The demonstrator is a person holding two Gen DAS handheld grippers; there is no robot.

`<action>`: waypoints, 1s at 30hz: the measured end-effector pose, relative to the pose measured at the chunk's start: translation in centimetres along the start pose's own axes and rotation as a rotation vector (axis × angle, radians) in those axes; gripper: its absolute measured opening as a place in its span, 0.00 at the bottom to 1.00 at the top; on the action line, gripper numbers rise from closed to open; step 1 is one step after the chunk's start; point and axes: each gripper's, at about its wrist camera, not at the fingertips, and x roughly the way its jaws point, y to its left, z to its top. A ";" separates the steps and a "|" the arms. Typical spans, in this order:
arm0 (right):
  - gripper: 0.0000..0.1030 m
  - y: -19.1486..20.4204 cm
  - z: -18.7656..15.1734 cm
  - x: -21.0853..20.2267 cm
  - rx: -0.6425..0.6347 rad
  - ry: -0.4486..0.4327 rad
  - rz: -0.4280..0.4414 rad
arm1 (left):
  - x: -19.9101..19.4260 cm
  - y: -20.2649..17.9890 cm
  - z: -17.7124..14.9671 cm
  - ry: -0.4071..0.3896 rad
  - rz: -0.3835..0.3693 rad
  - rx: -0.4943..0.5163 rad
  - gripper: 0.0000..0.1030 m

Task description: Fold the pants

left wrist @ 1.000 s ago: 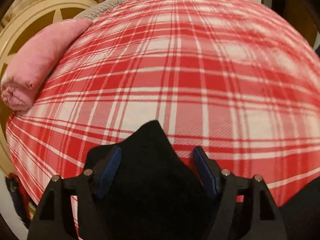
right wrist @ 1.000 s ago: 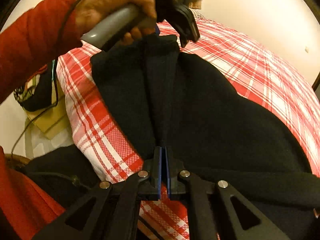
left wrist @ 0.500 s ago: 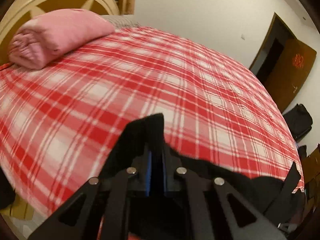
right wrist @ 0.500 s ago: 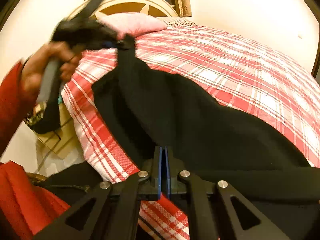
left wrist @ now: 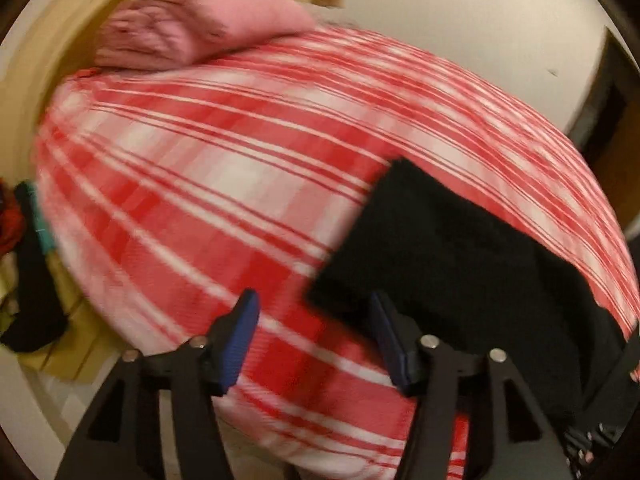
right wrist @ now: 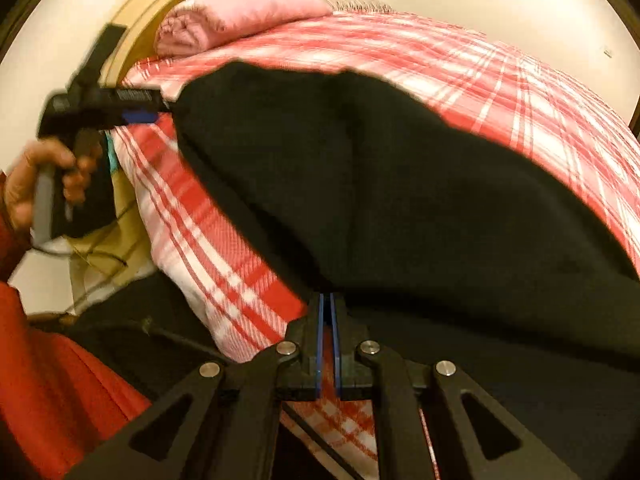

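Left wrist view recorded the left tool (left wrist: 316, 338) with jaws opening and nothing between them, beside a squared corner of the black pants (left wrist: 452, 264) laid on the plaid bed (left wrist: 192, 184). Right tool (right wrist: 329, 344) was clenched on the near edge of the pants. Judged progress: one fold laid over, further folds and smoothing outstanding; fabric dark, soft, thick, slightly humped.

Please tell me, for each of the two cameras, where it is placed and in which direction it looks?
Left wrist: on the left claw, jaws opening with nothing between, looking down over the plaid bed cover toward the pink blanket.
Right wrist: on the right claw, shut on the black pants; the person's left hand shows.
Shared: pants, cover, blanket.
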 end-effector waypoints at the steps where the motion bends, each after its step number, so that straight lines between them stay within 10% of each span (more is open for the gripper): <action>1: 0.04 -0.6 0.2 -0.2 0.038 0.000 0.028 | -0.7 0.2 0.4 -0.032 0.009 -0.002 0.58; 8: 0.06 -7.2 4.2 -5.1 0.349 -0.212 0.398 | -3.2 -5.1 2.5 -0.196 -0.114 0.131 0.60; 12: 0.64 -10.8 7.1 -4.8 0.439 -0.262 0.344 | -0.3 -8.6 1.2 -0.118 -0.158 0.177 0.60; 21: 0.65 -11.7 13.4 2.6 0.300 -0.083 0.351 | 1.4 -8.2 -3.2 -0.075 -0.076 0.270 0.60; 30: 0.65 -7.5 11.1 3.5 0.197 0.057 0.436 | 1.4 -7.9 -3.8 -0.072 -0.080 0.279 0.63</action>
